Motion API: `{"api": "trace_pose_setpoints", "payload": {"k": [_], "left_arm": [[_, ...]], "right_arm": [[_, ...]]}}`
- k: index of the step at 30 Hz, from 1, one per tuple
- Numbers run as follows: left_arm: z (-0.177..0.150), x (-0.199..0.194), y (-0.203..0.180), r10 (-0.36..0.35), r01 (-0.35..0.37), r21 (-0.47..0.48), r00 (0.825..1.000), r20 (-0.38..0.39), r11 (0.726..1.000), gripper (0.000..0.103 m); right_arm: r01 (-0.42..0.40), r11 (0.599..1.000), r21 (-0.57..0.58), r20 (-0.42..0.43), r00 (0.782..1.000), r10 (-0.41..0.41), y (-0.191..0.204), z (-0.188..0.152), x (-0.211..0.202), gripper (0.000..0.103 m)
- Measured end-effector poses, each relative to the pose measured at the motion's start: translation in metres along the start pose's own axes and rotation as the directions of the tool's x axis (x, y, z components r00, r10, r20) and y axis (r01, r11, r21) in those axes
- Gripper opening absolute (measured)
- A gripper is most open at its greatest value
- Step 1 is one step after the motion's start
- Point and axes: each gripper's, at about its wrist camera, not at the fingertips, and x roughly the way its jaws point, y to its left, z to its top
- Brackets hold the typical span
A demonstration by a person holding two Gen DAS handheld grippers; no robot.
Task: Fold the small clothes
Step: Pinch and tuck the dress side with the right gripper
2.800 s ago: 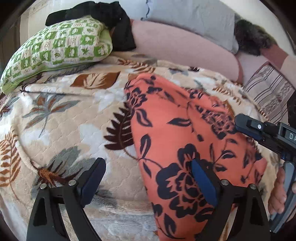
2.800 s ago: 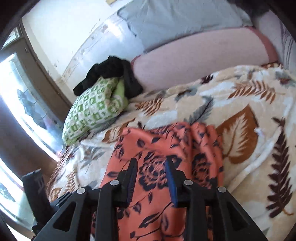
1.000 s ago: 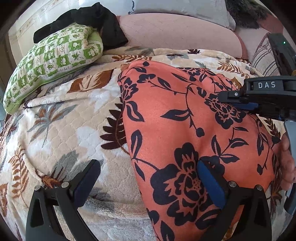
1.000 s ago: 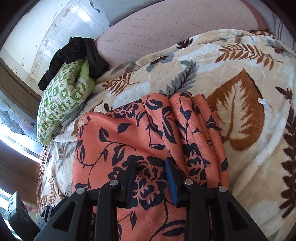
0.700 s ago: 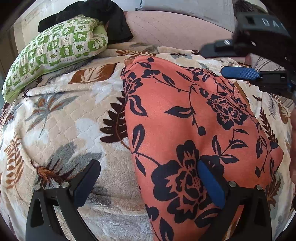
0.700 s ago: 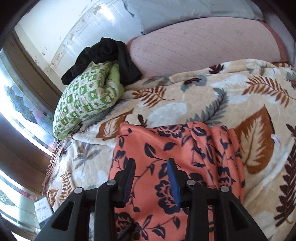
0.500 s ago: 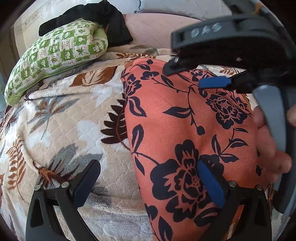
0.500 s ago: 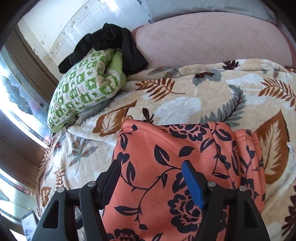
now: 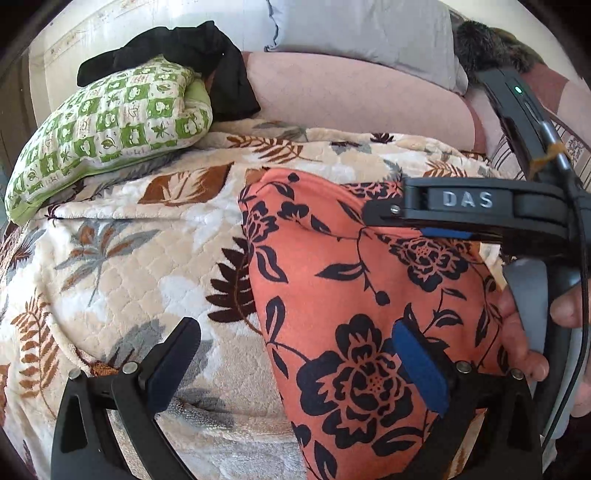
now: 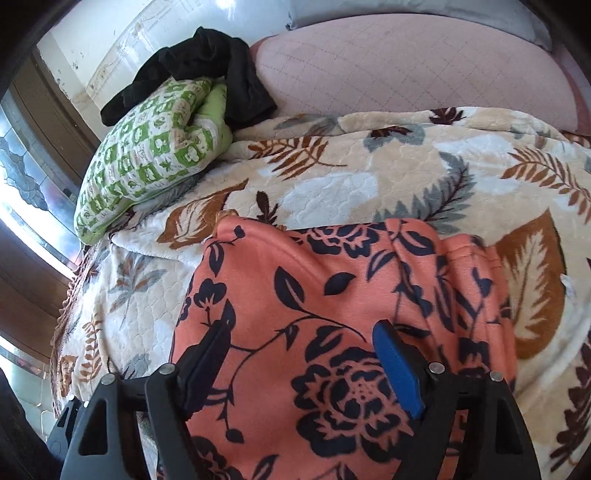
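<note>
An orange garment with a dark flower print (image 9: 351,277) lies spread flat on the leaf-patterned blanket (image 9: 129,258), with bunched folds along its right edge (image 10: 465,288). My left gripper (image 9: 295,332) is open; one finger hangs over the blanket and the blue-padded one over the garment's near part. In the left wrist view my right gripper (image 9: 406,221) reaches in from the right above the cloth, held by a hand (image 9: 517,332). In its own view the right gripper (image 10: 301,330) hovers over the garment (image 10: 332,295). Its jaws are opening, with nothing pinched between them.
A green checked pillow (image 9: 110,122) with a black garment (image 9: 192,48) draped on it lies at the back left. A pink bolster (image 9: 351,99) and a grey pillow (image 9: 362,33) line the back. A bright window (image 10: 22,166) is at the far left.
The right gripper's jaws spread from a narrow gap to wide apart, and it swung in over the garment from the right. The left gripper barely moved.
</note>
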Motion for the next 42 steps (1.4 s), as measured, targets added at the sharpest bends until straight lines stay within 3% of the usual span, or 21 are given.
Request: {"api": "trace_pose_setpoints", "payload": {"k": [3,6,11,16,18,22,25,28,30,32,35,39,42], "left_arm": [[0.001,0.002,0.0,0.018,-0.018,0.015,1.0,-0.017,1.0,0.103],[-0.003,0.024,-0.003,0.077,-0.069,0.061,0.989,-0.13,0.996,0.103],[-0.007,0.028,0.001,0.035,-0.03,0.029,0.986,-0.162,0.999,0.103],[-0.004,0.021,-0.004,0.047,-0.038,0.065,0.989,-0.138,0.997,0.103],[-0.001,0.015,-0.001,0.05,-0.044,0.055,0.992,-0.119,0.997,0.103],[0.007,0.004,0.013,0.049,-0.049,0.003,0.996,-0.078,0.999,0.103],[0.012,-0.001,0.022,0.066,-0.067,-0.025,0.997,-0.049,0.997,0.103],[0.011,0.007,0.026,0.108,-0.109,-0.02,0.992,-0.06,0.994,0.103],[0.007,0.018,0.023,0.098,-0.099,-0.009,0.991,-0.095,0.995,0.103],[0.004,0.023,0.02,0.087,-0.088,0.0,0.991,-0.1,0.996,0.103],[0.007,0.019,0.016,0.09,-0.088,0.027,0.992,-0.086,0.996,0.103],[0.012,0.009,0.02,0.064,-0.064,0.007,0.998,-0.024,0.998,0.103],[0.015,0.004,0.02,0.013,-0.013,-0.006,1.0,0.001,1.0,0.103]], "right_arm": [[0.0,0.997,0.074,0.014,1.0,-0.001,-0.017,-0.006,-0.027,0.082],[-0.014,0.991,0.132,-0.005,1.0,0.015,-0.032,-0.022,-0.046,0.082],[-0.003,0.983,0.186,-0.07,0.997,0.016,-0.053,-0.067,-0.058,0.081],[0.046,0.991,0.124,-0.077,0.996,-0.036,-0.053,-0.085,-0.049,0.084],[0.036,0.99,0.14,-0.071,0.997,-0.026,-0.053,-0.086,-0.048,0.09],[0.044,0.989,0.14,-0.048,0.998,-0.038,-0.05,-0.085,-0.052,0.09],[0.042,0.993,0.106,0.009,0.999,-0.044,-0.045,-0.08,-0.066,0.09],[0.065,0.987,0.144,0.055,0.996,-0.074,-0.053,-0.074,-0.073,0.09],[0.063,0.978,0.2,-0.007,0.998,-0.062,-0.067,-0.075,-0.058,0.09],[0.065,0.964,0.259,-0.124,0.992,-0.033,-0.085,-0.084,-0.03,0.093],[-0.008,0.941,0.337,-0.081,0.996,0.038,-0.098,-0.082,-0.035,0.096],[-0.014,0.964,0.266,0.033,0.999,0.005,-0.091,-0.071,-0.064,0.096],[-0.072,0.964,0.257,0.114,0.993,0.044,-0.093,-0.064,-0.078,0.096]]}}
